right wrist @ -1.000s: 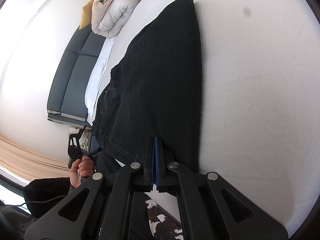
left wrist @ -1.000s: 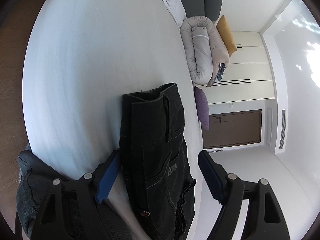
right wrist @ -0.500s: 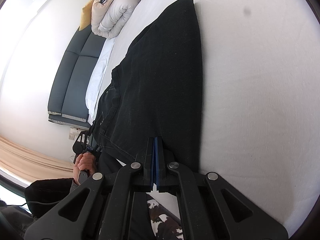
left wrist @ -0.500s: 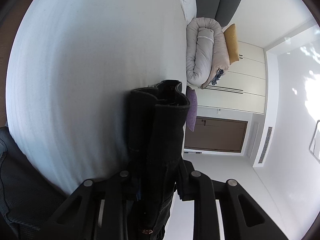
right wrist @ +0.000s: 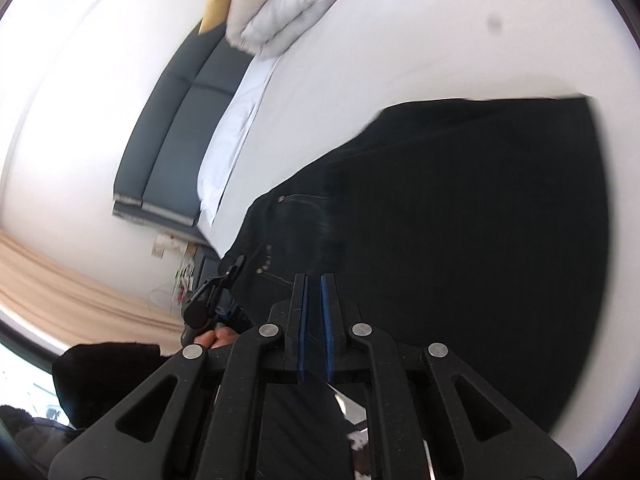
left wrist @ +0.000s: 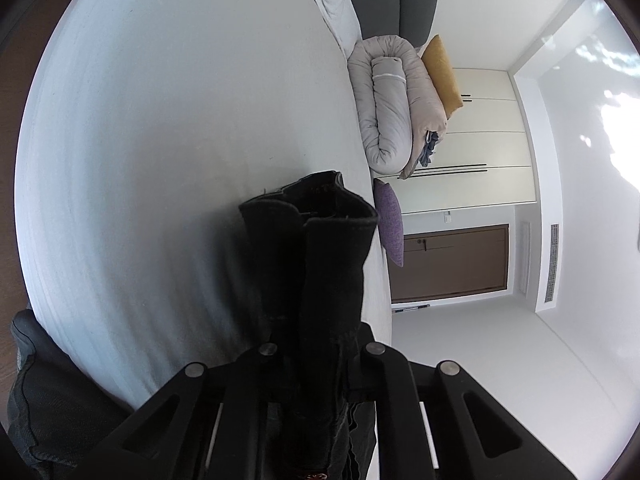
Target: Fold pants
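Black pants (right wrist: 460,232) lie spread on a white bed (left wrist: 168,128), waistband end bunched up btwn the jaws of the left gripper (left wrist: 316,344), which are closing on the fabric. The right gripper (right wrist: 314,292) hangs over the pants w/ jaws opening, a narrow gap btwn its blue pads (right wrist: 327,320); whether any cloth is in that gap can't be told. A rolled grey duvet (left wrist: 388,108), mustard cushion (left wrist: 442,72) & purple pillow (left wrist: 390,220) sit at the bed's far side.
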A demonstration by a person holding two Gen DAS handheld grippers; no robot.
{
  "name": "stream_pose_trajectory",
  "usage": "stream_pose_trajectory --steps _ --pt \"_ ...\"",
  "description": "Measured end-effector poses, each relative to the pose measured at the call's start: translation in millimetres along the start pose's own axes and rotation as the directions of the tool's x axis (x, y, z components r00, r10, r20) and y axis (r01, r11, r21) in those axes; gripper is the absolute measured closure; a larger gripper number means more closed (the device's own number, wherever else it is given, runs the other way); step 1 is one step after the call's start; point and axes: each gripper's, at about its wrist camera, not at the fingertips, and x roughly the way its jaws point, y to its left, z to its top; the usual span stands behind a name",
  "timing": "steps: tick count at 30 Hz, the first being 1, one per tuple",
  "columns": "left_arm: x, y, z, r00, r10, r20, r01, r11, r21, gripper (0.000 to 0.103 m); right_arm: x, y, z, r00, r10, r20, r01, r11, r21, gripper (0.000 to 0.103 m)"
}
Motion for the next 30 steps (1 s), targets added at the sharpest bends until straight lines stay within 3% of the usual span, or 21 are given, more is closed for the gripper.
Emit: stream_pose_trajectory --steps 4,5,6,7,8,10,13,14,16,18,20,22,25,28,30 --pt "-0.3 -11.9 -2.7 0.999 0.032 0.009 -0.033 0.996 0.080 0.092 62.3 10.6 28.1 0.996 0.021 -0.089 -0.022 1.000 -0.011 0.093" --pt "-0.9 -16.2 -4.8 0.999 0.043 0.012 -0.044 0.993 0.110 0.092 74.6 5.7 32.1 0.994 0.036 -0.104 -0.034 0.999 0.017 0.081" --pt "-1.1 -22.5 -7.4 0.998 0.053 0.017 -0.055 0.987 0.149 0.092 85.4 -1.7 35.0 0.993 0.043 -0.111 -0.037 0.998 0.050 0.053" --pt "-1.0 -28.6 -10.0 0.998 0.059 0.020 -0.062 0.981 0.186 0.092 92.8 -9.9 36.3 0.994 0.039 -0.105 -0.030 0.996 0.085 0.038" --pt "-0.9 -34.8 -12.9 0.998 0.065 0.022 -0.068 0.973 0.222 0.092 97.7 -19.4 36.5 0.996 0.038 -0.085 -0.027 0.992 0.123 0.030" --pt "-1.6 -48.6 -19.7 0.997 0.074 0.026 -0.078 0.951 0.298 0.092 100.7 -24.5 36.2 0.996 0.063 -0.066 -0.055 0.991 0.125 0.030" --pt "-0.4 -75.3 -33.4 0.995 0.093 0.031 -0.097 0.896 0.432 0.093 101.2 -25.4 35.3 0.995 0.069 -0.074 -0.060 0.992 0.112 0.033" --pt "0.5 -85.2 -39.1 0.995 0.091 0.030 -0.095 0.876 0.473 0.093 101.9 -27.8 35.2 0.995 0.064 -0.077 -0.055 0.992 0.114 0.040" --pt "3.5 -106.9 -53.8 0.996 0.085 0.021 -0.082 0.826 0.558 0.093 105.8 -34.5 35.8 0.995 0.001 -0.104 0.011 0.993 0.115 0.066" --pt "8.2 -126.7 -69.3 0.996 0.091 0.005 -0.074 0.773 0.630 0.093 110.6 -47.1 39.2 0.988 -0.071 -0.139 0.090 0.986 0.140 0.103" --pt "9.6 -142.0 -81.7 0.996 0.089 -0.002 -0.063 0.729 0.681 0.093 113.5 -55.4 39.9 0.983 -0.083 -0.162 0.112 0.978 0.178 0.103" --pt "12.1 -158.0 -95.7 0.995 0.095 0.002 -0.065 0.665 0.744 0.093 115.7 -53.4 40.9 0.978 -0.110 -0.174 0.138 0.978 0.155 0.103" --pt "18.5 -177.1 -120.6 0.994 0.113 -0.004 -0.060 0.557 0.828 0.093 115.7 -55.2 37.7 0.982 -0.112 -0.149 0.132 0.983 0.130 0.103" --pt "27.6 -187.2 -152.0 0.989 0.147 -0.019 -0.049 0.443 0.895 0.093 105.9 -57.9 32.9 0.993 -0.049 -0.112 0.063 0.991 0.119 0.103" --pt "31.6 -189.5 -175.0 0.985 0.169 -0.026 -0.038 0.365 0.930 0.093 93.7 -59.8 31.0 0.996 -0.010 -0.086 0.023 0.988 0.151 0.095"
